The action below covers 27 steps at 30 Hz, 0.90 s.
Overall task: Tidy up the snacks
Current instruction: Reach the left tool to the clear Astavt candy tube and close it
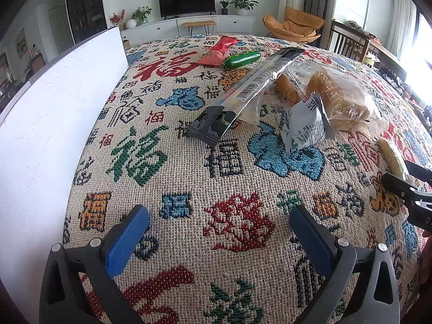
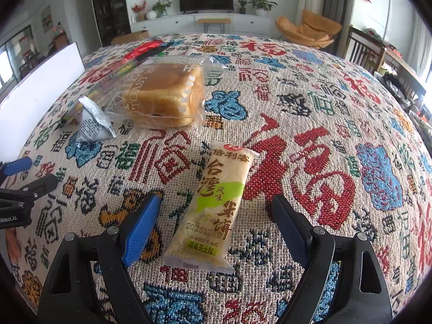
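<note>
6 snacks on cloth: 1 toast bag [image 2: 164, 97], 1 rice cracker pkt [image 2: 213, 202], 4 other pkts; 1 white box [image 1: 48, 124].

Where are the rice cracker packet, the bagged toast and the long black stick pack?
rice cracker packet [image 2: 216, 202], right wrist view, middle of wrapper.
bagged toast [image 2: 164, 94], right wrist view, loaf's side.
long black stick pack [image 1: 248, 91], left wrist view, mid-length.

Yellow-green rice cracker packet [image 2: 213, 205], multicoloured woven tablecloth [image 2: 310, 113]
</note>
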### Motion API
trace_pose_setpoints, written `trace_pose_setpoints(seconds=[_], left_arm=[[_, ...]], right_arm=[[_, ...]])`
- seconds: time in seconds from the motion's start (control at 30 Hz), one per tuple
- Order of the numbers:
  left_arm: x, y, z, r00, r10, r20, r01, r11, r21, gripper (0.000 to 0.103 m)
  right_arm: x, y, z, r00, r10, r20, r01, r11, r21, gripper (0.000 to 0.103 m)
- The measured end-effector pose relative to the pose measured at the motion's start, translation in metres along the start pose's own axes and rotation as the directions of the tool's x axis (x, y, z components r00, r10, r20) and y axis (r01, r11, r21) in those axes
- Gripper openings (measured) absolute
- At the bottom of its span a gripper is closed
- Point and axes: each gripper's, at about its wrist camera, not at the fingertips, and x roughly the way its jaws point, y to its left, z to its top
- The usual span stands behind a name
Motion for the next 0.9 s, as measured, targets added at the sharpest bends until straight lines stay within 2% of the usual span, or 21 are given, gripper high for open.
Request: trace_pose_setpoints(seconds=[0.2,0.33,0.53,0.6,0.63,0.7,0.77,0.9], left_arm=[[0.0,0.0,0.002,1.0,-0.003,-0.011,0.003,1.0,0.008,0.103],[0.005,0.006,0.023,0.993,-0.037,-0.111,0.04,0.999,0.029,0.103],[-0.019,0.02,0.088,0.994,-0.105,0.011,0.105,0.994,-0.013,0.103],[-0.014,0.011,0.106,0.991,-0.131,-0.002,0.131,0.991,0.028,0.102],[-0.007,0.004,0.113,0.991,-0.134,-0.022,0.135,0.988,0.069,0.098],[0.008,-0.014,0.123,0.991,-0.118,-0.056,0.125,0.979,0.161,0.091],[0.025,-0.028,0.129,0.992,-0.095,-0.086,0.113,0.966,0.233,0.091],[0.049,-0.035,0.133,0.991,-0.068,-0.113,0.095,0.963,0.251,0.091]], right_arm=[[0.0,0.0,0.0,1.0,0.0,0.0,0.0,1.0,0.0,0.087],[0.0,0.0,0.0,1.0,0.0,0.0,0.0,1.0,0.0,0.087],[0.0,-0.001,0.0,1.0,0.0,0.0,0.0,1.0,0.0,0.087],[0.0,-0.001,0.0,1.0,0.0,0.0,0.0,1.0,0.0,0.087],[0.0,0.0,0.0,1.0,0.0,0.0,0.0,1.0,0.0,0.087],[0.0,0.0,0.0,1.0,0.0,0.0,0.0,1.0,0.0,0.087],[0.0,0.0,0.0,1.0,0.0,0.0,0.0,1.0,0.0,0.087],[0.0,0.0,0.0,1.0,0.0,0.0,0.0,1.0,0.0,0.087]])
